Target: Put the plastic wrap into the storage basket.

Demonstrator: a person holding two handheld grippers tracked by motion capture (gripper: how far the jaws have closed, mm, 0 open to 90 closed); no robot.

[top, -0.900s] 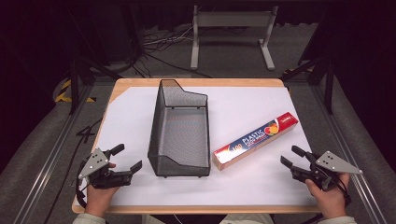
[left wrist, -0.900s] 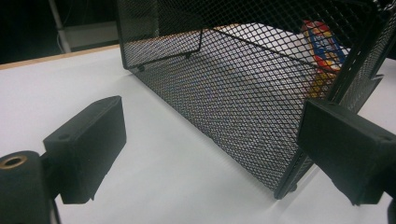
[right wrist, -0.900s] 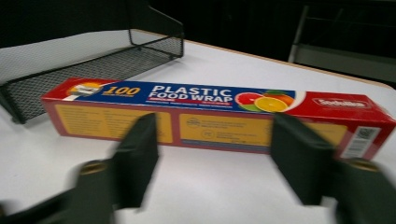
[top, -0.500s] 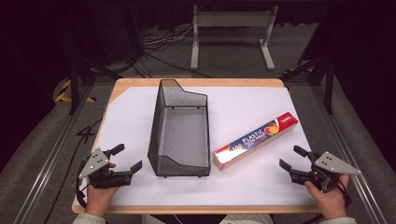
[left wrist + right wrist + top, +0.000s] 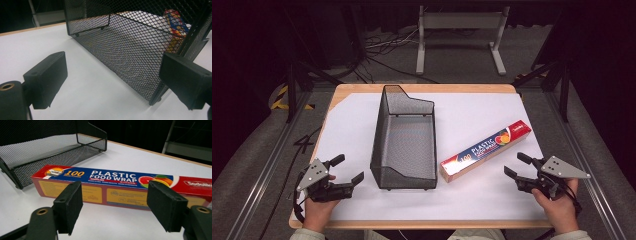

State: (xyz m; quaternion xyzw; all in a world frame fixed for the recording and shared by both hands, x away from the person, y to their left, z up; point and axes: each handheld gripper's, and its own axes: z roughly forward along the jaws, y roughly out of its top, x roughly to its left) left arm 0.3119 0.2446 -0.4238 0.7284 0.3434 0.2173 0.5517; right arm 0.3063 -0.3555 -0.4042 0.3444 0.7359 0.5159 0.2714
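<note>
Plastic wrap box (image 5: 175,23) seen through the mesh in the left gripper view, blurred and partly masked by the basket's far wall and corner post; lettering unreadable there. Cut off at the right edge in the right gripper view, brand word clipped. Far half of the room dark in the high view, cables and a grey stand (image 5: 459,30) dimly made out beyond the worktop (image 5: 472,205).

Left hand (image 5: 318,212) at the near left corner of the worktop, wrapped round the left gripper (image 5: 346,170), pointing right and slightly away toward the black mesh basket (image 5: 404,140). Jaws spread wide, nothing between them, basket's near corner close ahead but apart. Forearm cut off by the bottom edge.

Right hand (image 5: 557,207) at the near right, holding the right gripper (image 5: 516,165) aimed left and away at the plastic wrap box (image 5: 486,150). Jaws wide apart, empty, just short of the box, not touching.

Box lying flat on the white worktop, slanting from near the basket's near right corner out to the far right, just beside the basket. Basket upright at centre, long axis running near to far, tall end far.
</note>
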